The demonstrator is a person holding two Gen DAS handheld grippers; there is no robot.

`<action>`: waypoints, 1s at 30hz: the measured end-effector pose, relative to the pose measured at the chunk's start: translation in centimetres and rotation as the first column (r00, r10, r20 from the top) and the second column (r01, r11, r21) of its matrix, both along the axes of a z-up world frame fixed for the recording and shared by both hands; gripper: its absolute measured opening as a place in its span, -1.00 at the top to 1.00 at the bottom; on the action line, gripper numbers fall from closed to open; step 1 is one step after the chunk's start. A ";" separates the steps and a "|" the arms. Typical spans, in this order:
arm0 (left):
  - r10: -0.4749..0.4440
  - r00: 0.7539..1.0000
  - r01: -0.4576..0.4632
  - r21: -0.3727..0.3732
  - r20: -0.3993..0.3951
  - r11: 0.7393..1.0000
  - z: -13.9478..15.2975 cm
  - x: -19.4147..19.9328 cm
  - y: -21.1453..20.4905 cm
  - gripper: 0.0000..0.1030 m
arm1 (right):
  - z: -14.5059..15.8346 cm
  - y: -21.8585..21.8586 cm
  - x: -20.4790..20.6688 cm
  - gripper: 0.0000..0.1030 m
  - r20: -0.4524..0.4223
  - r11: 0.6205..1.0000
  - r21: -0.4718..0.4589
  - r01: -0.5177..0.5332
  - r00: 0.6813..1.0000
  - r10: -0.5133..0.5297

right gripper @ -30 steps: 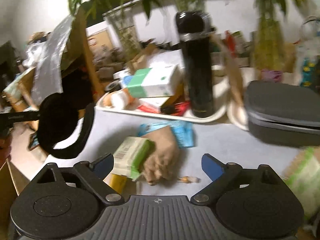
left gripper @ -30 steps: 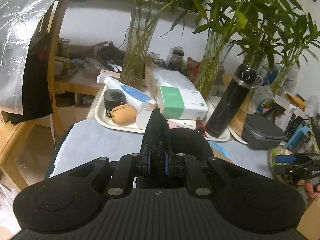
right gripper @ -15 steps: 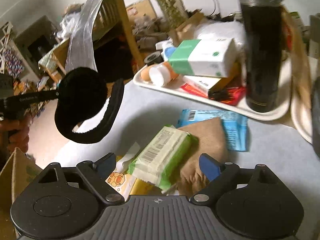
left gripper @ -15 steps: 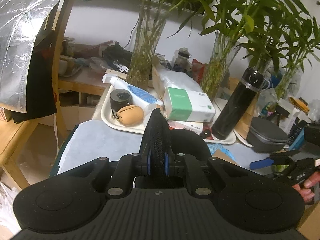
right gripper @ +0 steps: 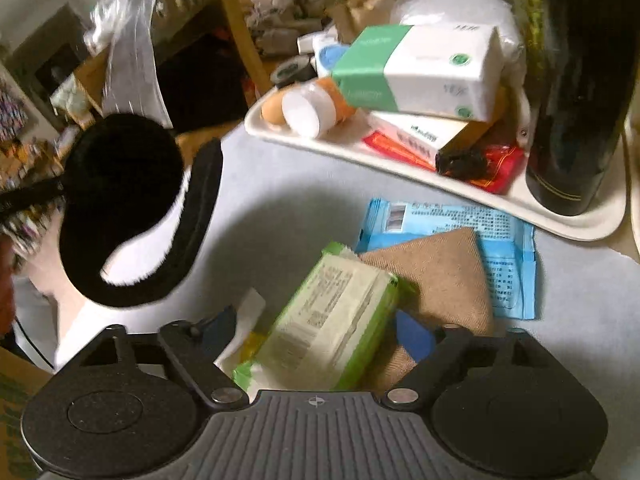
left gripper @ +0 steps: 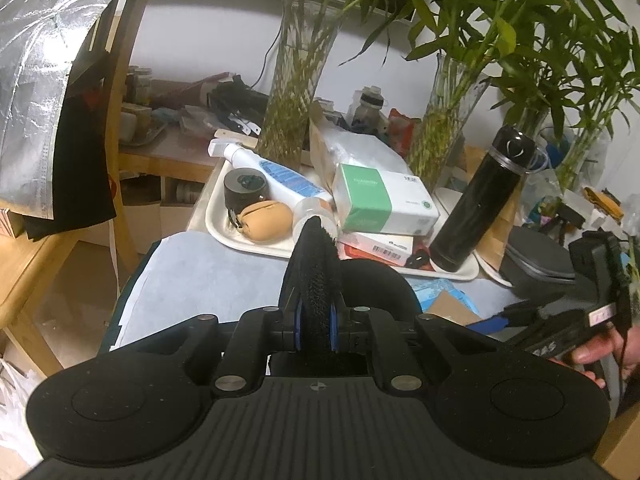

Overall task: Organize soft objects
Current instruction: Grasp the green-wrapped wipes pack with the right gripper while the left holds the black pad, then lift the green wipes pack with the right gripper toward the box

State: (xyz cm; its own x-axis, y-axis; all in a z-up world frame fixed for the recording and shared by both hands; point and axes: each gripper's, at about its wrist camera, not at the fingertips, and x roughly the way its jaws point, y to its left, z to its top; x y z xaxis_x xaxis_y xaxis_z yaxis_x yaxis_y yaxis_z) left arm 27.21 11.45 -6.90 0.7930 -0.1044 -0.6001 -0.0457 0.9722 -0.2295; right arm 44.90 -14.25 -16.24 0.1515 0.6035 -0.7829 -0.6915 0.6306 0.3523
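Fingers of the right gripper (right gripper: 316, 336) straddle a green-and-white soft pack of wet wipes (right gripper: 324, 332) and are closing on it; the blue pads stand on either side, not yet pressing as far as the right wrist view shows. That pack lies on the pale grey table cover (right gripper: 280, 200), resting partly over a folded tan cloth (right gripper: 440, 272), which in turn overlaps a flat light-blue foil sachet (right gripper: 504, 232). I judge the pack to be light and squashy with a slick wrapper, so a hold across its narrow middle, where the pads now stand, should keep it from sliding or folding.

Over on the left, the left gripper (left gripper: 316, 320) is clamped tight on a black fuzzy earmuff (left gripper: 316, 268), held above the table edge; the same earmuff shows as a dark pad and curved band in the right wrist view (right gripper: 120, 184). It looks soft and very light, and its band likely springs.

Behind these things sits a cream plastic tray (right gripper: 400, 164) carrying a green-and-white tissue box (right gripper: 416, 68) and a tall black flask (right gripper: 576, 100).
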 end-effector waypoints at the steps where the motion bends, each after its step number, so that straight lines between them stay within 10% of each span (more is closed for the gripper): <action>1: 0.002 1.000 -0.002 -0.002 -0.001 1.000 0.0 0.0 0.0 0.76 | -0.2 0.2 -0.2 -0.44 0.008 1.000 -0.028 -0.009 1.000 0.010; 10: 0.007 1.000 -0.007 -0.017 0.005 1.000 0.1 0.0 0.0 0.76 | 1.4 -1.0 -1.0 -0.01 0.073 1.000 -0.012 0.012 0.997 -0.011; 30: 0.069 0.997 -0.072 0.095 0.030 0.993 3.6 -2.2 -0.8 0.76 | 13.5 -10.1 -8.9 0.01 0.303 0.957 0.058 0.283 0.909 -0.287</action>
State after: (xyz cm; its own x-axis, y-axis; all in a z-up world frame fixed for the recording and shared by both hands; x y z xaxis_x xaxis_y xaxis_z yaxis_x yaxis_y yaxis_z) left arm 25.01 10.61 -3.28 0.8124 0.0095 -0.5830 -0.1100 0.9844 -0.1373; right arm 36.00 -24.40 -2.70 0.5488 0.5083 -0.6636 -0.5579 0.8139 0.1619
